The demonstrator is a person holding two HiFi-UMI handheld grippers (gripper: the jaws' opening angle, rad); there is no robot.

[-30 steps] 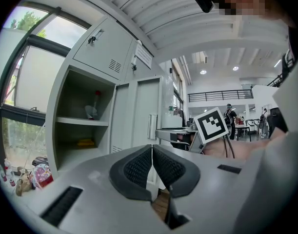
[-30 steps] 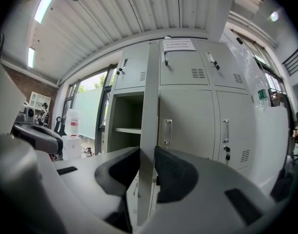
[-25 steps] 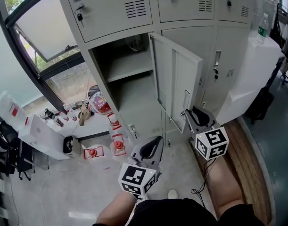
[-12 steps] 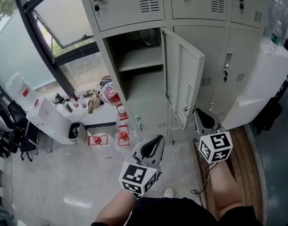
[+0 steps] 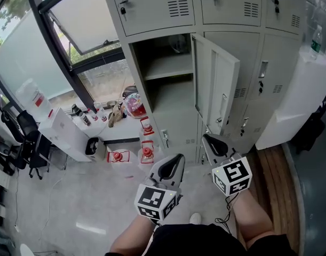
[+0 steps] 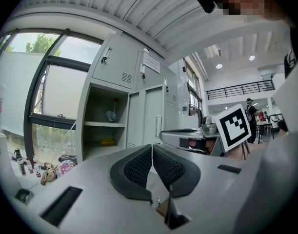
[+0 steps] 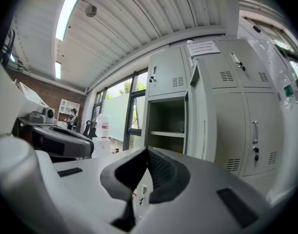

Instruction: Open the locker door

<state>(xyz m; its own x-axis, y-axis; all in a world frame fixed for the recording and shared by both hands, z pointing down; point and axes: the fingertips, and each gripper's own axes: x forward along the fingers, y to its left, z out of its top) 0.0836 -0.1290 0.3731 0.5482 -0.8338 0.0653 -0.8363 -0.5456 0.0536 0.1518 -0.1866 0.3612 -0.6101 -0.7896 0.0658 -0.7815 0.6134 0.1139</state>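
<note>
The grey locker door [image 5: 219, 89] stands swung out to the right, baring the open compartment [image 5: 165, 84] with its shelf. My right gripper [image 5: 208, 138] hovers below and in front of the door's lower edge, apart from it. Its jaws have just been closing and are now shut with nothing between them. My left gripper [image 5: 177, 159] hangs further left over the floor, shut and empty. In the right gripper view the right gripper [image 7: 148, 151] faces the open compartment [image 7: 166, 126], with the door [image 7: 200, 111] seen edge-on. The left gripper [image 6: 151, 147] looks at the same lockers [image 6: 107, 130].
Red items [image 5: 146, 153], a white box [image 5: 66, 135] and small bottles [image 5: 80, 113] lie on the floor left of the lockers, under a tilted window [image 5: 82, 25]. A white cabinet [image 5: 304, 100] stands at the right beside a wooden floor strip [image 5: 269, 164].
My right gripper has drawn back from the door's handle, down and to the left, and its jaws have closed. The left gripper has barely shifted. The door stays open.
</note>
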